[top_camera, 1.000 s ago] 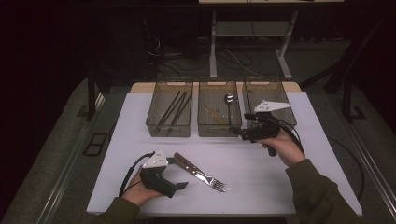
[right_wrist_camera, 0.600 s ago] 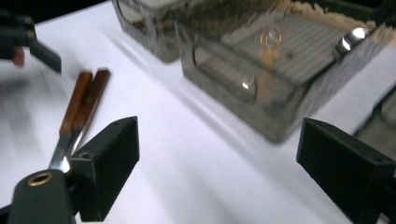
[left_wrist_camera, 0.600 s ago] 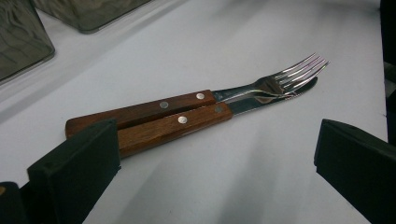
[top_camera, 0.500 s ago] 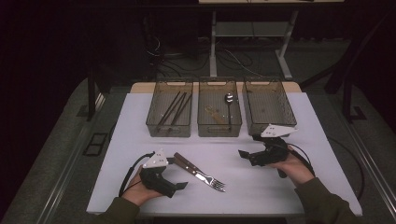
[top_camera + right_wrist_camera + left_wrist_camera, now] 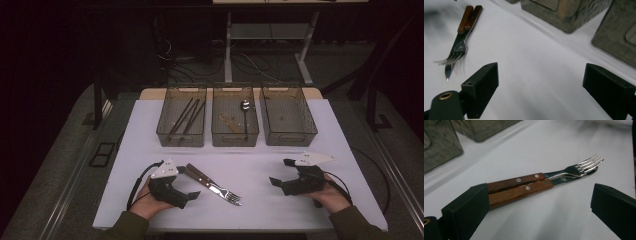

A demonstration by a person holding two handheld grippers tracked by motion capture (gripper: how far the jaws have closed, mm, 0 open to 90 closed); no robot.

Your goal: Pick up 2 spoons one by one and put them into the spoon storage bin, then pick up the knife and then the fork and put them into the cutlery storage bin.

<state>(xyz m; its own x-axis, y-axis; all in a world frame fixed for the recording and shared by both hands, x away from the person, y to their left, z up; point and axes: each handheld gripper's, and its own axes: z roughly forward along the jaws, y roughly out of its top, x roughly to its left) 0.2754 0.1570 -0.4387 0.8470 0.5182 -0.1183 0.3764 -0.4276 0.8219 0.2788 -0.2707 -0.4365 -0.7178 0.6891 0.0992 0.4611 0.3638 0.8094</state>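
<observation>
Since the earlier pictures the right tool (image 5: 282,172) has come back from the bins toward the near edge of the desk (image 5: 260,170), and now it rests low on the white surface with its jaws spread and nothing between them. The left tool (image 5: 192,187) has not changed its place; its jaws are spread also, and they hold nothing.

Just in front of the left tool lie the fork (image 5: 584,163) and the knife (image 5: 571,177), close side by side, their wooden handles touching along the length. In the left gripper view the handle ends are at the tip of one jaw, while the other jaw stands well apart on the other side. From the right tool the pair is farther, ahead and off to one side, with the points turned toward it.

Because the two pieces lie pressed together, I judge that a closing of the left tool can take both at once, or can push one so that the other slides away. A pinch at the very end of a handle may also let the heavy metal part tip down and slip out.

Beyond both tools stand three mesh bins: the left bin (image 5: 161,127) with dark sticks, the middle bin (image 5: 218,130) with a spoon (image 5: 245,106), the right bin (image 5: 305,125) empty. A wrong bin is the other risk.
</observation>
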